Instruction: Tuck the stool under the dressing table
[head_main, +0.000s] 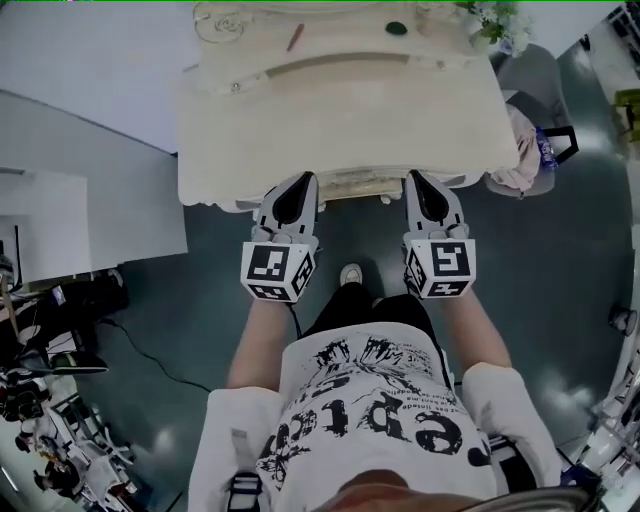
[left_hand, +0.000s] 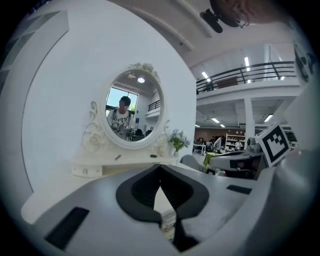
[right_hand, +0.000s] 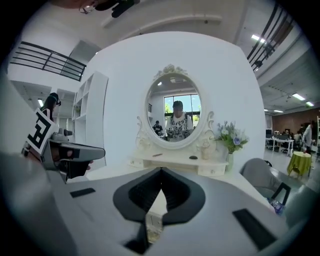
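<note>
The cream dressing table (head_main: 340, 110) fills the top middle of the head view, and its oval mirror (right_hand: 173, 112) faces both gripper views. Under its front edge, between the grippers, shows a carved cream strip (head_main: 350, 184) that looks like the stool's seat edge. The rest of the stool is hidden below the tabletop. My left gripper (head_main: 297, 188) and right gripper (head_main: 425, 184) point at that front edge, side by side. In the gripper views the left gripper (left_hand: 160, 167) and right gripper (right_hand: 161, 172) have their tips together, with nothing seen between them.
A grey chair (head_main: 535, 75) with a pink bag stands right of the table. A flower vase (head_main: 495, 25), a reddish pen (head_main: 294, 38) and a small dark object (head_main: 397, 28) are on the table's shelf. Cables and equipment (head_main: 60, 340) lie at lower left. The person's shoe (head_main: 351, 274) is near the table.
</note>
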